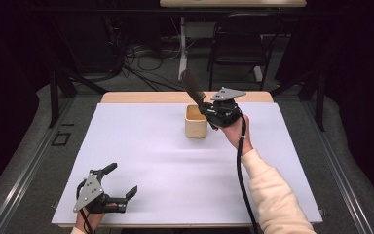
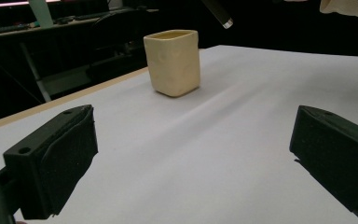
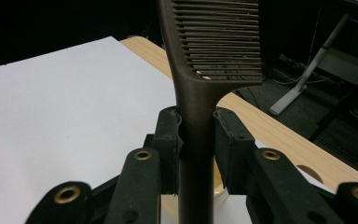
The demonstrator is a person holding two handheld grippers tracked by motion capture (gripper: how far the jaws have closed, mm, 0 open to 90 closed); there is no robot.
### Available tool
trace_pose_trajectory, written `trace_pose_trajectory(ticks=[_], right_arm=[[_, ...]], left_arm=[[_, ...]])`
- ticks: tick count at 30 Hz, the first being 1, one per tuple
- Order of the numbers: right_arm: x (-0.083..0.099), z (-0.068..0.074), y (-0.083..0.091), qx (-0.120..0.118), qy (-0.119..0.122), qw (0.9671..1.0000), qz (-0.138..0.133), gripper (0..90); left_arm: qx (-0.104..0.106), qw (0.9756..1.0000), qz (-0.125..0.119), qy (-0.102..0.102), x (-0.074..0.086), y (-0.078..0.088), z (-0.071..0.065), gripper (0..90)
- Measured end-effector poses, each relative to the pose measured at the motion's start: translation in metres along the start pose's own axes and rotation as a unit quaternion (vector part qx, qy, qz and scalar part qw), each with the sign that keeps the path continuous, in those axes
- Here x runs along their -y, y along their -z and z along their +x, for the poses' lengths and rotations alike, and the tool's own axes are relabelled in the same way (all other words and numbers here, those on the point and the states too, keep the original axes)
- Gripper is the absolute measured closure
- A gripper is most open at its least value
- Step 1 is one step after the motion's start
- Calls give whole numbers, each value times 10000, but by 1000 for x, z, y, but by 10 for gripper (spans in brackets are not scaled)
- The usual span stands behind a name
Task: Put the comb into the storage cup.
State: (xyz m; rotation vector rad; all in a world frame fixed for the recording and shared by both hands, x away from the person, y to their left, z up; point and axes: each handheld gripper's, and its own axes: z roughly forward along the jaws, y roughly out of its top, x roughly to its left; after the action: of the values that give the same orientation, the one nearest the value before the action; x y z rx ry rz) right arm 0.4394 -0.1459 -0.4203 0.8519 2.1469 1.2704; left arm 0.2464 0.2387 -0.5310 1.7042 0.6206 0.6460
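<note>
Above the centre of the high view, the right gripper (image 1: 209,113) is holding a dark brown comb (image 1: 193,87) over the cream cup (image 1: 196,122), its jaws pinching the comb's handle (image 3: 195,140) from both sides. Comb is tilting up and to the left, toothed end (image 3: 223,37) uppermost, lower end hanging at the cup's mouth. Cup is standing upright on the white table cover (image 1: 165,161), toward the far edge. At lower left of the high view, the left gripper (image 1: 119,187) is resting near the cover's near edge, jaws spread wide with nothing between them, well apart from the cup (image 2: 172,61).
</note>
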Motion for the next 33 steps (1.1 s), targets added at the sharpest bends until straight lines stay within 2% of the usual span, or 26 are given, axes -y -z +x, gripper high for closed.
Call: trace_pose_trajectory(ticks=[10,33], right_arm=[[-2,1,-4,-32,-5,9999,-108,721],[-15,-1,-10,102,-18,9991,-421,721]], left_arm=[[1,10000,-12,3,0,0,0,8],[8,10000,-25,26,0,0,0,8]])
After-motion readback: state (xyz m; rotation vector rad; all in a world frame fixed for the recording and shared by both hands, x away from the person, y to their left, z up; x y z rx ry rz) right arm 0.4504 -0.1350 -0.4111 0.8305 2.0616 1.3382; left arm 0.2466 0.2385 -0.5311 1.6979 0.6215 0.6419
